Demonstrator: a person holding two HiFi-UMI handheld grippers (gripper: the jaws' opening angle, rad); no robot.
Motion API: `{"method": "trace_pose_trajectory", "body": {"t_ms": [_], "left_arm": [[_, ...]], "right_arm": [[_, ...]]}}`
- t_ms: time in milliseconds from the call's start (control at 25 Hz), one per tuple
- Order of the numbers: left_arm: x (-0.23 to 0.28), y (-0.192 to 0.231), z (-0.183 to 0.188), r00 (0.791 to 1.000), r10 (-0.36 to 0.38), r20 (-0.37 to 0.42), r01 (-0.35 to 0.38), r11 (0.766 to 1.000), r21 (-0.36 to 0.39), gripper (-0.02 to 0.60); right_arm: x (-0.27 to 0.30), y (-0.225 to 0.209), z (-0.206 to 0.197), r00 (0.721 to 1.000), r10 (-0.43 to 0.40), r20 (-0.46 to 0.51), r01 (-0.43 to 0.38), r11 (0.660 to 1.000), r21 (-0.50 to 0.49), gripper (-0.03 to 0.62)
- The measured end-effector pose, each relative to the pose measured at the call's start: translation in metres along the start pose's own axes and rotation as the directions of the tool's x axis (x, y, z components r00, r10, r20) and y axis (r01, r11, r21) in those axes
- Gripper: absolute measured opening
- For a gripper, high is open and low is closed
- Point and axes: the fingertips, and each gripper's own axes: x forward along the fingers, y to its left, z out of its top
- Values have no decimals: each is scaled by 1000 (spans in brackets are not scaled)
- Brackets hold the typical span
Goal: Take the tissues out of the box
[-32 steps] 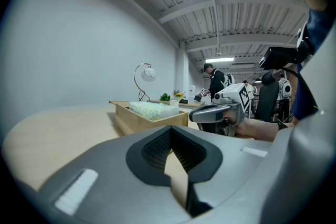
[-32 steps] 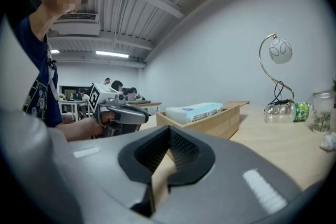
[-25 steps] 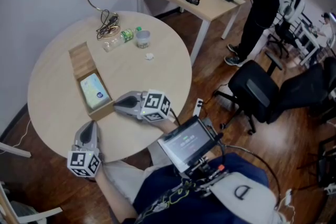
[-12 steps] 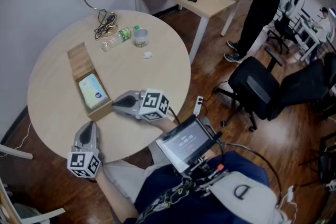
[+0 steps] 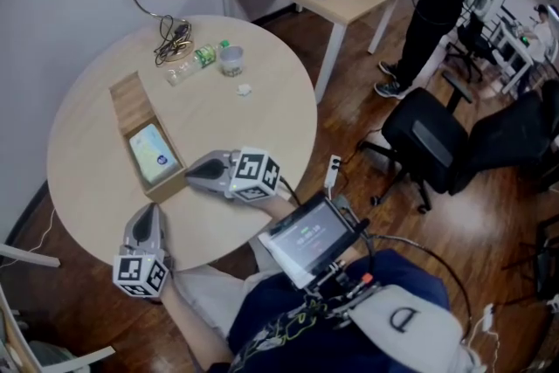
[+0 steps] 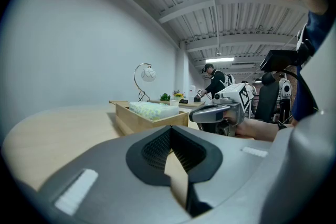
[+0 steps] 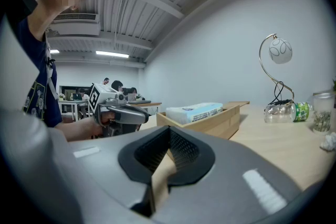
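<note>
We hold both claws at the near edge of the round table (image 5: 262, 122). The left claw (image 5: 149, 212) has its jaws pressed together with nothing between them. The right claw (image 5: 194, 174) is likewise pressed together and empty. The tissues (image 5: 152, 155) lie flat as a pack in the near end of the open wooden box (image 5: 129, 99), which rests on the table. The right claw's tip sits just beside the box's near corner; the left claw is apart from the box.
</note>
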Motion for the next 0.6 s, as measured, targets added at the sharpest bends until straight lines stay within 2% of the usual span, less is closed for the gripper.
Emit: {"method": "trace_pose_trajectory", "body": {"t_ms": [160, 400, 440, 520, 560, 600], "left_arm": [[2, -5, 1, 1000, 4, 1, -4, 1000, 5, 3], [8, -19, 4, 999, -41, 10, 41, 999, 22, 8], [7, -20, 7, 998, -54, 30, 53, 998, 18, 25], [2, -29, 25, 988, -87, 127, 85, 996, 21, 147], [-1, -34, 38, 979, -90, 185, 85, 996, 35, 187], [-4, -37, 51, 970, -81, 228, 70, 996, 56, 189]], "right_arm": [[-6, 1, 3, 1000, -11, -13, 12, 1000, 9, -3], [-16, -3, -4, 999, -22, -26, 22, 1000, 4, -3], [-14, -4, -4, 999, -25, -26, 25, 1000, 3, -3], [-10, -5, -4, 1000, -22, -21, 22, 1000, 5, -3], [-9, -4, -5, 1000, -16, -18, 16, 1000, 5, -3], [-8, -4, -5, 1000, -12, -15, 12, 1000, 4, -3]]}}
